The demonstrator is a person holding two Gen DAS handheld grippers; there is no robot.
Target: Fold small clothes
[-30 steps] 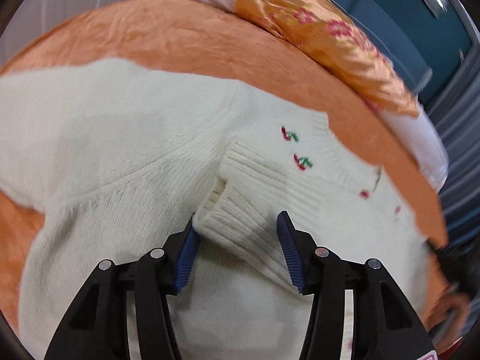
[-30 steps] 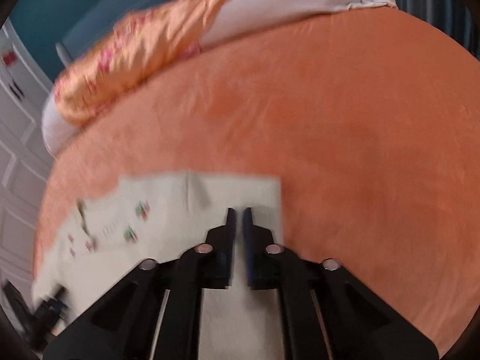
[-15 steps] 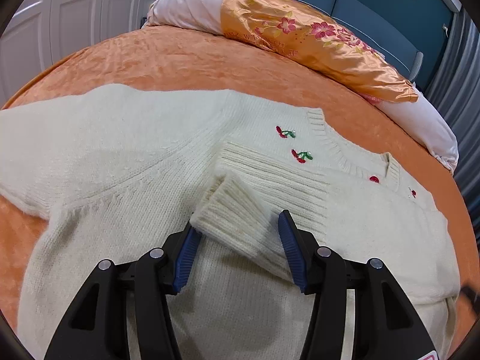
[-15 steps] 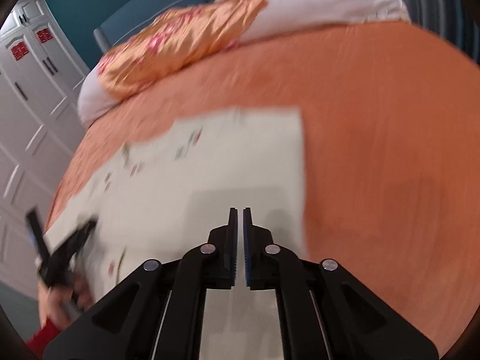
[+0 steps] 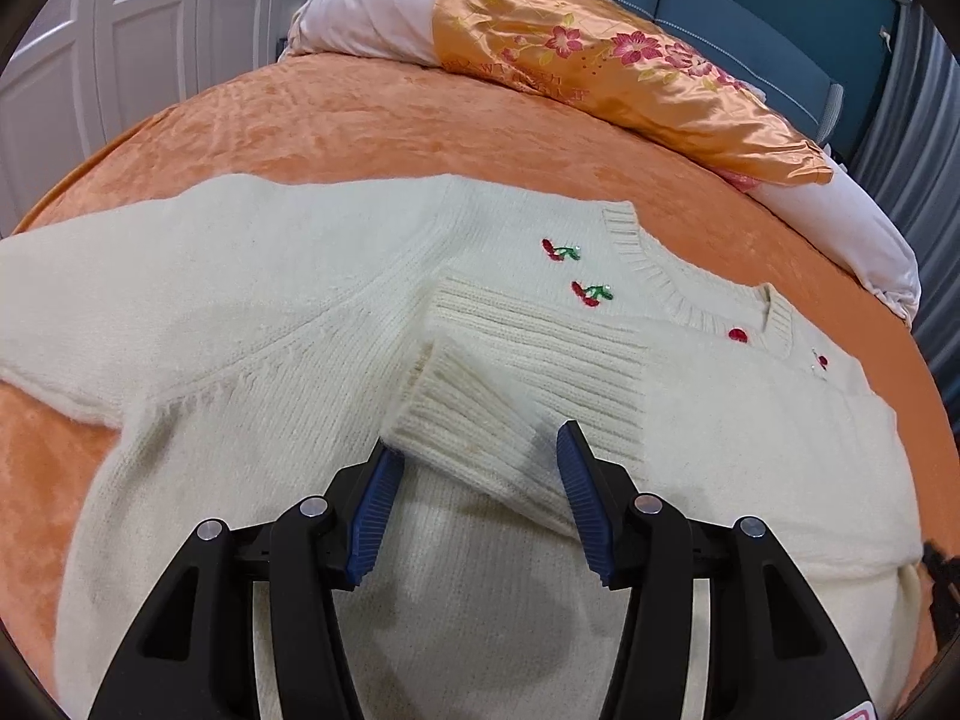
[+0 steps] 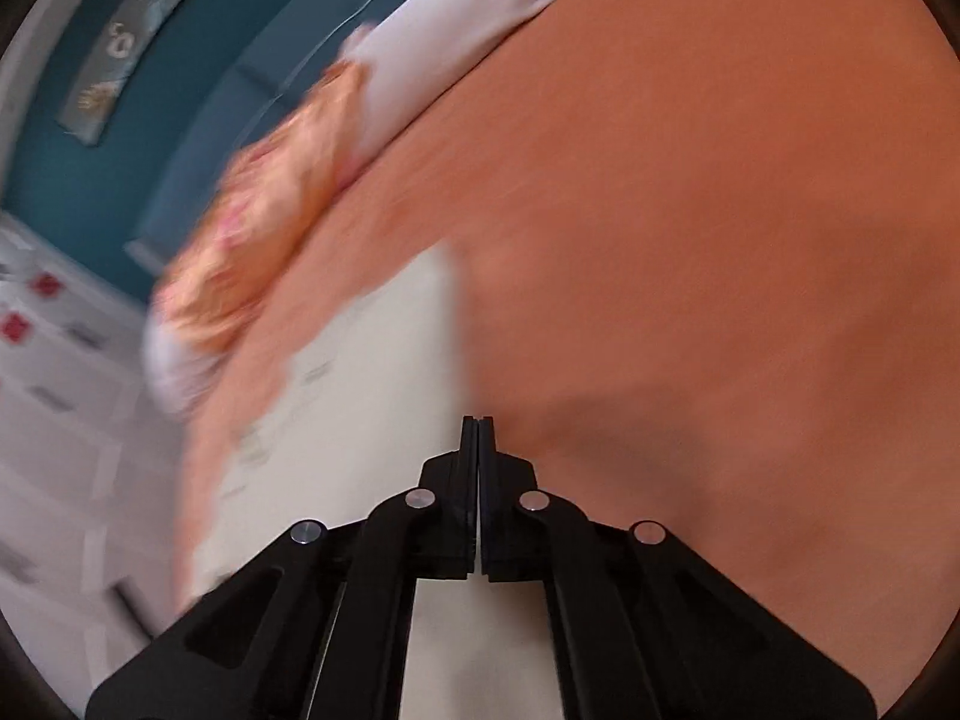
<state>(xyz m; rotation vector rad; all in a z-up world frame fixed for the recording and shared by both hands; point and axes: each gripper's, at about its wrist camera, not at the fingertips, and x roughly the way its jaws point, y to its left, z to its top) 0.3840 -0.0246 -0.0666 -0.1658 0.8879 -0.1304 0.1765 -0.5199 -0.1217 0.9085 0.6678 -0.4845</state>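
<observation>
With its jaws spread wide, the left gripper (image 5: 477, 468) straddles the ribbed cuff (image 5: 474, 426) at lower centre, ready to pinch; the cream sweater (image 5: 240, 312) lies flat across the orange bedspread (image 5: 360, 126). The right gripper (image 6: 478, 420), pressed closed and empty, hovers by the hem edge.

In our right wrist view the pillow (image 6: 252, 240) and cream sweater (image 6: 384, 372) smear with motion blur, so we cannot read any detail. In our left wrist view, the sweater's (image 5: 252, 312) left sleeve and hem run past the edge.

orange bedspread (image 5: 372, 138) | floral satin pillow (image 5: 600, 72) | white wardrobe doors (image 5: 150, 18) | teal headboard (image 5: 750, 18)
</observation>
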